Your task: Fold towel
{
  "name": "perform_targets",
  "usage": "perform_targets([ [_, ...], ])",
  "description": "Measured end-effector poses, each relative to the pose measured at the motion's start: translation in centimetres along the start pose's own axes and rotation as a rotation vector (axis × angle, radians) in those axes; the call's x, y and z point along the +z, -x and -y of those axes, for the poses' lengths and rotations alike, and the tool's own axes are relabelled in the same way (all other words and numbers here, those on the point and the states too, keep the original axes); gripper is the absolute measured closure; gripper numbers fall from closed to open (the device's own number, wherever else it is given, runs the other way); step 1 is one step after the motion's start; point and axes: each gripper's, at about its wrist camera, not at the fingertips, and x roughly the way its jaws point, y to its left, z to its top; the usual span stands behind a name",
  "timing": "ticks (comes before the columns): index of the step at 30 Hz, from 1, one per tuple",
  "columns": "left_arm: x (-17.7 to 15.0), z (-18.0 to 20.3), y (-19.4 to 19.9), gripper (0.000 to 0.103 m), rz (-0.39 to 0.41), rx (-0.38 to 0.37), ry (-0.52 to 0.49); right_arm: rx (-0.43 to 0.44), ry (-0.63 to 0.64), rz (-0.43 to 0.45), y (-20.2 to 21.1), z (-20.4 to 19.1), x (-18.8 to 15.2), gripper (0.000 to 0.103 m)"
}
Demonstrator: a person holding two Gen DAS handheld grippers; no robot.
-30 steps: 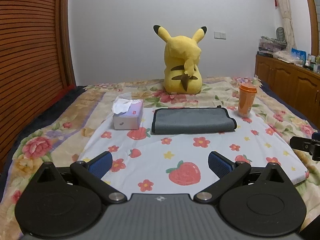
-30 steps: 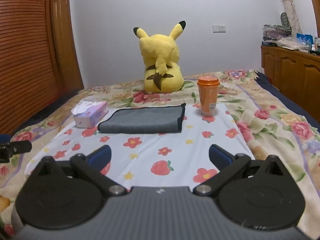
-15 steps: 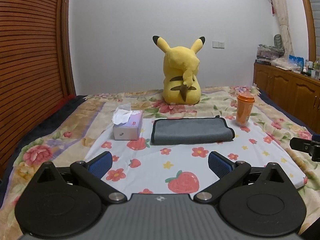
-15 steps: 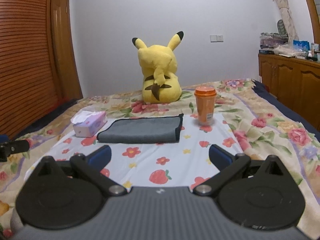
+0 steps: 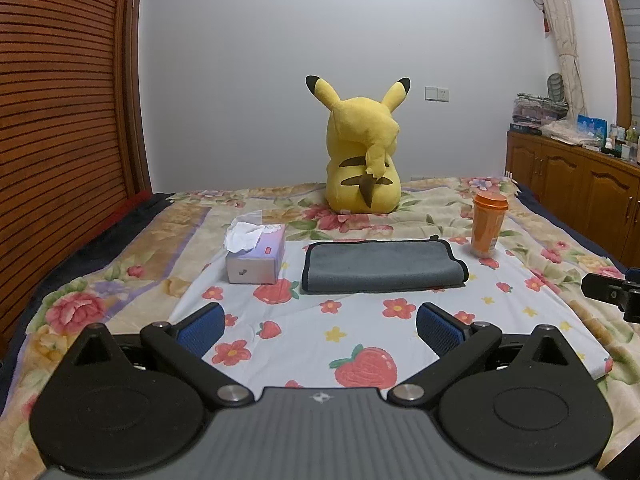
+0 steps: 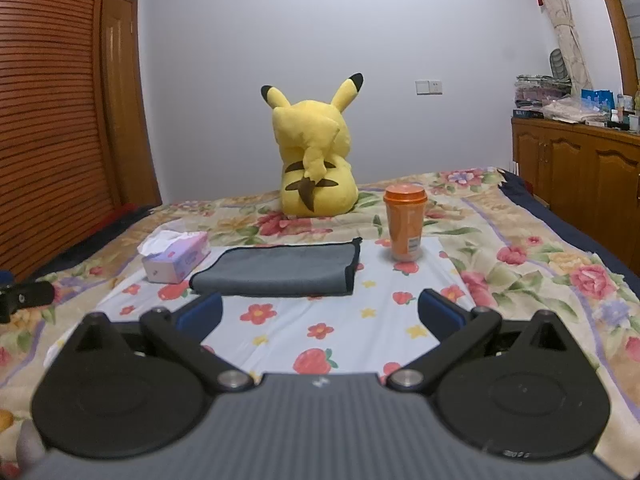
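A grey towel (image 5: 382,266) with a dark edge lies folded flat on the white strawberry-print cloth (image 5: 360,332) on the bed; it also shows in the right wrist view (image 6: 280,272). My left gripper (image 5: 320,328) is open and empty, held well short of the towel's near edge. My right gripper (image 6: 320,312) is open and empty, also short of the towel. The right gripper's tip (image 5: 612,292) shows at the left view's right edge, and the left gripper's tip (image 6: 24,298) at the right view's left edge.
A tissue box (image 5: 256,256) stands left of the towel. An orange cup (image 5: 486,226) stands at its right far corner. A yellow Pikachu plush (image 5: 362,152) sits behind. A wooden slatted wall (image 5: 60,140) is left, wooden cabinets (image 5: 580,184) right.
Both grippers have tilted upward and drawn back a little, so the towel sits lower in both views. The jaws stay open. The towel has not moved.
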Motion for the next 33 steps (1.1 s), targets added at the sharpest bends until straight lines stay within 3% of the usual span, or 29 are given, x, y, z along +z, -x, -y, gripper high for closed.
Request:
perform_targets([
  [33, -0.56, 0.16, 0.06, 0.003, -0.006, -0.002, -0.011, 0.000, -0.002, 0.000, -0.05, 0.00, 0.02, 0.000],
])
